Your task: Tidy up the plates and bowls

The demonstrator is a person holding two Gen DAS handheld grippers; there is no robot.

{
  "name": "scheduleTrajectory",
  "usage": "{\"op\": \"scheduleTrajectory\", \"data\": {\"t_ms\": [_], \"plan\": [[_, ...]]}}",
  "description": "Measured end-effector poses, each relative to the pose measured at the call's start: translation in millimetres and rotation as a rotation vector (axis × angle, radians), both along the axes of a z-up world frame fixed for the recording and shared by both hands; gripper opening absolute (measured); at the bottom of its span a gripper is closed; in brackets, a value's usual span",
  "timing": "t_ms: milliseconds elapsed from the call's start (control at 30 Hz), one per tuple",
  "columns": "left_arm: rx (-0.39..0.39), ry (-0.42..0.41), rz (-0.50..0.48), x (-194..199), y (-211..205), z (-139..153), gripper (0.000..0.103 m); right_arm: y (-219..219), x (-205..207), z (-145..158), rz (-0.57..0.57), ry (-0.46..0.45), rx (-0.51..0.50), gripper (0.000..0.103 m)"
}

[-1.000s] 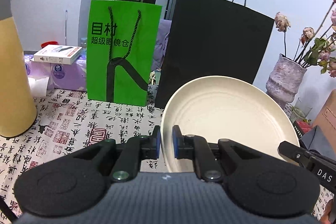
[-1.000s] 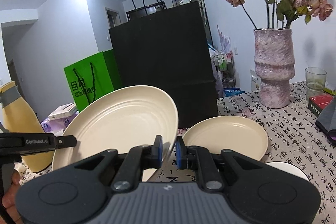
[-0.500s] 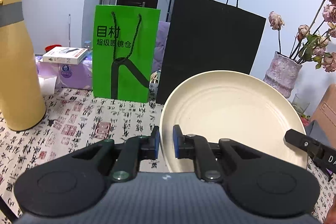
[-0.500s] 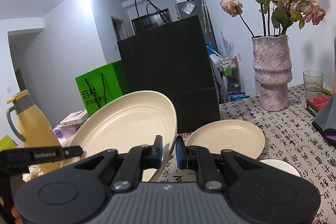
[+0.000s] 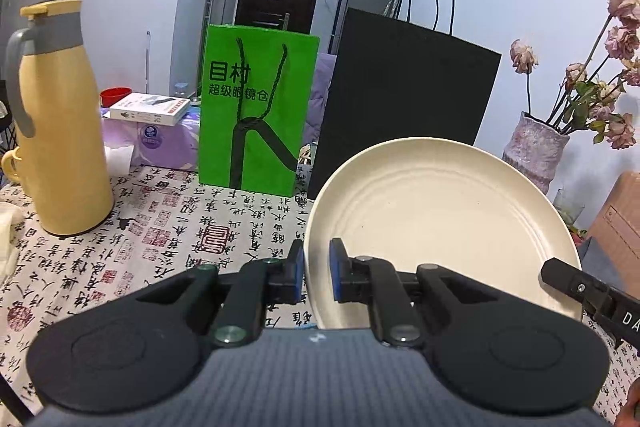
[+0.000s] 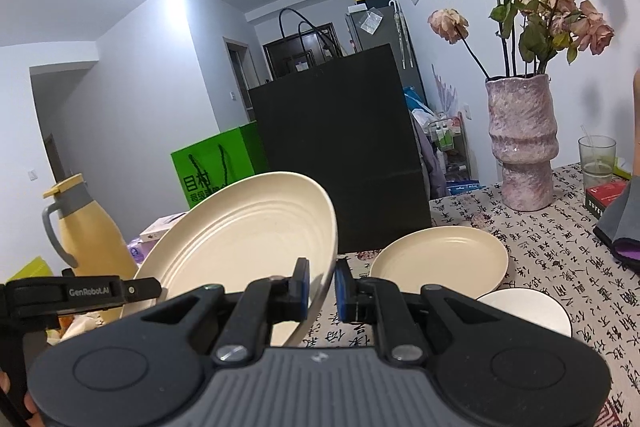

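Left gripper [image 5: 316, 277]: clamped on the near left rim of the large cream plate; the blue pads press the rim from both sides.
Right gripper [image 6: 321, 287]: clamped on the right rim of the same plate, pads closed on its edge.
Large cream plate [image 5: 436, 227]: held off the table between both grippers, tilted, its ridged face turned toward the left wrist camera. In the right wrist view it sits at 9 to 10 o'clock from the fingertips [image 6: 244, 239].
Second cream plate [image 6: 438, 259]: flat on the tablecloth, at 2 o'clock from the right gripper, in front of the black bag.
White bowl [image 6: 524, 311]: on the tablecloth at 3 o'clock from the right gripper, just beside the second plate; partly hidden by the gripper body.
Tablecloth [image 5: 168, 227]: white with black and red calligraphy, covering the table.
Yellow jug [image 5: 60, 119]: upright at 10 o'clock in the left wrist view, grey handle and band.
Green paper bag [image 5: 256, 107]: upright at 12 o'clock from the left gripper.
Black paper bag [image 5: 404, 95]: upright at 1 o'clock, just beside the green bag, behind the held plate.
Pink vase [image 6: 522, 143]: upright at 2 o'clock in the right wrist view, holding dried roses.
Glass [image 6: 598, 157]: on the table just beside the vase, toward 3 o'clock.
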State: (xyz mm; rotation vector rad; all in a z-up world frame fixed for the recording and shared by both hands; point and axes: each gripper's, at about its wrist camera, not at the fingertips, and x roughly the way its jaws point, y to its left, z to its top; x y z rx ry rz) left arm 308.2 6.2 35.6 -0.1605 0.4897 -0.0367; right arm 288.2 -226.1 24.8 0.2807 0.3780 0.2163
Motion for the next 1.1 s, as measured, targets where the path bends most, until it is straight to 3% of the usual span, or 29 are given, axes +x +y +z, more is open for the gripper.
{"op": "scheduleTrajectory", "data": {"t_ms": [1100], "plan": [[0.020,-0.061,0.054,-115.3,-16.0,19.5,0.012,-15.0,-100.9,3.9,0.041,-0.028,0.050,0.013]]}}
